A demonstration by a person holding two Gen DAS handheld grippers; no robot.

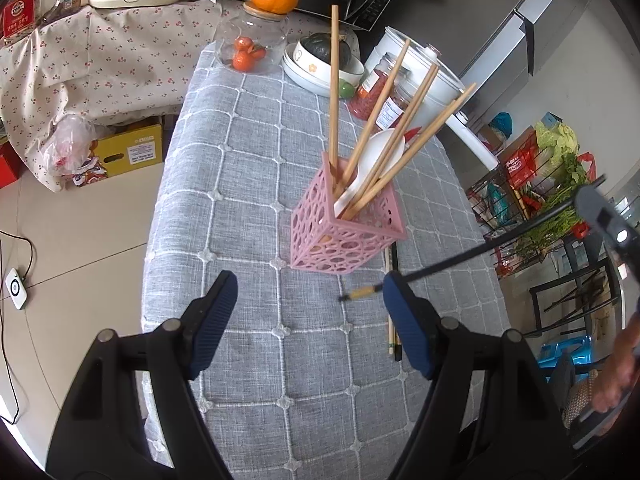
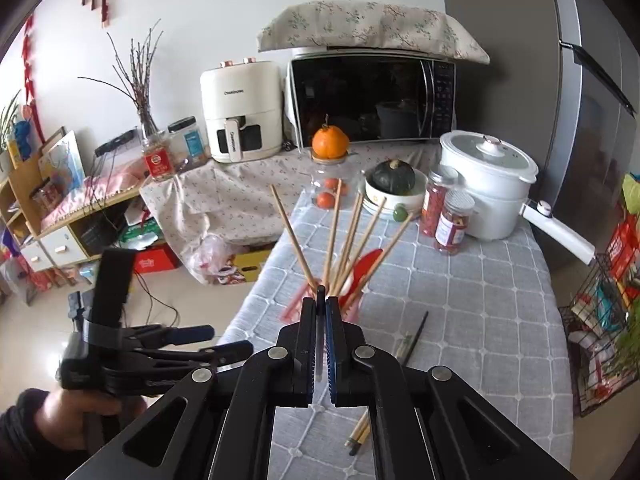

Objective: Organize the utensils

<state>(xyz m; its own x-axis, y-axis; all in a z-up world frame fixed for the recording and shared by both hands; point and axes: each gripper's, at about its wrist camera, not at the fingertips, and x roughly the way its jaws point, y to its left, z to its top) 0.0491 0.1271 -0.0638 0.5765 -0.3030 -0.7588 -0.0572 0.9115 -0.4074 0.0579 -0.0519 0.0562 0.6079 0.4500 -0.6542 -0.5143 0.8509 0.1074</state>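
Note:
A pink perforated utensil holder [image 1: 344, 236] stands on the grey checked tablecloth [image 1: 248, 160] with several wooden chopsticks [image 1: 334, 80] and a white spoon [image 1: 372, 164] in it. My left gripper [image 1: 308, 320] is open and empty, just in front of the holder. My right gripper [image 2: 321, 304] is shut on a black chopstick [image 1: 480, 248], which slants down toward the table beside the holder. More chopsticks [image 2: 414, 338] lie on the cloth to the right of the holder [image 2: 304, 300]. The left gripper also shows in the right wrist view [image 2: 216, 340].
At the table's far end stand a glass jar of tangerines [image 1: 248, 50], stacked bowls with a squash [image 1: 320, 60], two spice jars [image 2: 450, 216] and a white cooker [image 2: 488, 188]. A wire rack of groceries [image 1: 532, 196] stands right of the table.

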